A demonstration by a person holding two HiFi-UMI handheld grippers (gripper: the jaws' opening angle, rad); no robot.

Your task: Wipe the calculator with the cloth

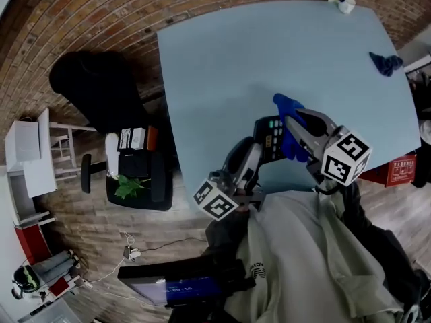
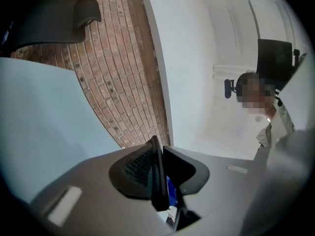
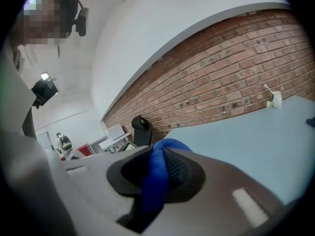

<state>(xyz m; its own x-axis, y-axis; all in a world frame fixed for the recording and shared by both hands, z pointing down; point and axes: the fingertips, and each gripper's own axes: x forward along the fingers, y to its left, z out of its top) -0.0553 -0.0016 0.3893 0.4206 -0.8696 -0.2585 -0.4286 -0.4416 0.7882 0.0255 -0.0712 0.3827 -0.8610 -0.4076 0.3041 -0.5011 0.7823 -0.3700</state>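
Note:
In the head view a black calculator point(image 1: 271, 134) is held up on edge over the near part of the pale blue table point(image 1: 222, 59). My left gripper point(image 1: 260, 149) is shut on its lower left side. In the left gripper view the calculator point(image 2: 157, 176) shows as a thin dark edge pinched between the pads. My right gripper point(image 1: 291, 117) is shut on a bright blue cloth point(image 1: 288, 106), which lies against the calculator's right side. The blue cloth point(image 3: 153, 181) bulges out from between the right gripper's point(image 3: 157, 154) pads.
A second dark blue cloth point(image 1: 386, 62) lies near the table's right edge, and a small white object point(image 1: 345, 4) stands at its far corner. A black chair point(image 1: 91, 89), a dark tray with a green leaf point(image 1: 131, 184) and an open laptop point(image 1: 168, 288) are on the floor at left.

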